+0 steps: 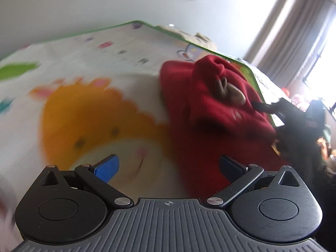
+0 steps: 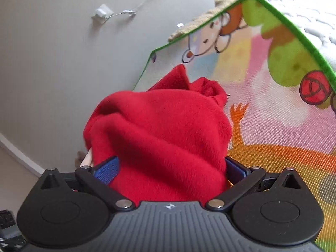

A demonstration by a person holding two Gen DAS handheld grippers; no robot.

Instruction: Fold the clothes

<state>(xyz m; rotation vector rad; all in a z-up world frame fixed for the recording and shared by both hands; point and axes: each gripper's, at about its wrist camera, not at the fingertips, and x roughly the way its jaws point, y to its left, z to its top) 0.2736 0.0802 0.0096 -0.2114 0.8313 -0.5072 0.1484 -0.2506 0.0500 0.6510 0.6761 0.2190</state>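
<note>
Left wrist view: my left gripper point(image 1: 168, 168) has its two blue-padded fingers point(image 1: 107, 168) spread wide apart with nothing between them, hovering over the play mat. I read this as a free approach toward the near edge of the garment, which begins just beyond the right-hand finger. The frame is motion-blurred, so contact with the cloth cannot be confirmed.

One garment counted: a red fleece top point(image 1: 210, 109), lying bunched on the colourful cartoon-print play mat with green border point(image 1: 84, 63), toward its far corner. A brown patch on the cloth is too blurred to identify.

In the right wrist view, my right gripper point(image 2: 170, 168) also has its jaws wide apart, but here the red fleece top point(image 2: 159, 130) fills the gap between both blue pads and rises in a mound in front. The pads are not pinched together, so I judge this a loose scoop or pre-grasp, not a firm hold. Two grippers, four pads, one mat point(image 2: 273, 115).

Judgement: fold barely begun; the cloth is still heaped, not flattened. A grey wall with one white socket and cable point(image 2: 103, 13) stands behind.
</note>
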